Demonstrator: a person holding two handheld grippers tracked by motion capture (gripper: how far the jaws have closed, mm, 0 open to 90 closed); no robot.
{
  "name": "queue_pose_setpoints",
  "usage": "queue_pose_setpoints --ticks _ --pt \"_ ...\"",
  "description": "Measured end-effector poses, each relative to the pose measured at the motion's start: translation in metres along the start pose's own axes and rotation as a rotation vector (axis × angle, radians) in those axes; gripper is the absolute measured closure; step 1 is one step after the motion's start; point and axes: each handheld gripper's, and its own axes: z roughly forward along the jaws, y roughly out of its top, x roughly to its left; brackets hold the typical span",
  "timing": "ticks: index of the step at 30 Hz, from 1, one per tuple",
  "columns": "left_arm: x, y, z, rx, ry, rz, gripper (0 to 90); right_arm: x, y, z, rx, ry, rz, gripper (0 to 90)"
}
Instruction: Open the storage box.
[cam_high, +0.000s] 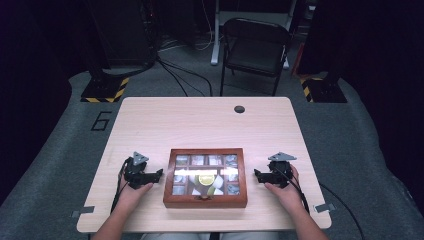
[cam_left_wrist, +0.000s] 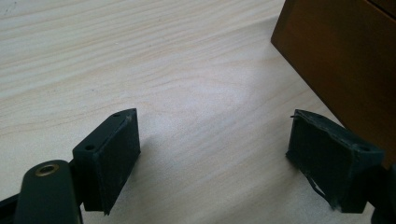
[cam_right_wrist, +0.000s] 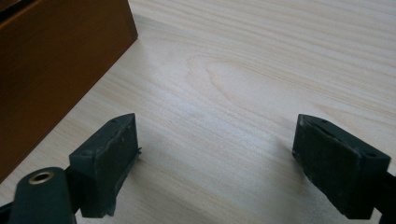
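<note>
A brown wooden box (cam_high: 205, 201) with a glass lid lies near the table's front edge; through the glass I see small compartments and a round yellow-green item. My left gripper (cam_high: 158, 177) rests on the table just left of the box, open, with only bare wood between its jaws. In the left gripper view the gripper (cam_left_wrist: 212, 144) points past the box wall (cam_left_wrist: 341, 60) at upper right. My right gripper (cam_high: 258, 176) sits just right of the box, open and holding nothing. The right gripper view puts that gripper (cam_right_wrist: 217, 149) beside the box side (cam_right_wrist: 51, 70) at upper left.
The light wooden table (cam_high: 210, 122) has a round dark cable hole (cam_high: 239, 109) at its far middle. A black folding chair (cam_high: 255, 47) stands beyond the table, with stands and cables on the floor. Tape marks sit at the front corners.
</note>
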Motion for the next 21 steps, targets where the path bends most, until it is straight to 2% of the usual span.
queue_pose_setpoints --ticks 13,21 --pt "0.0005 0.0007 0.0005 0.001 0.004 0.003 15.8 0.0003 0.0000 0.0002 0.001 -0.002 0.003 13.6" --pt "0.0014 -0.0004 -0.0013 0.006 -0.002 0.004 16.3 0.0026 0.0006 0.0006 -0.001 -0.023 0.021 14.2"
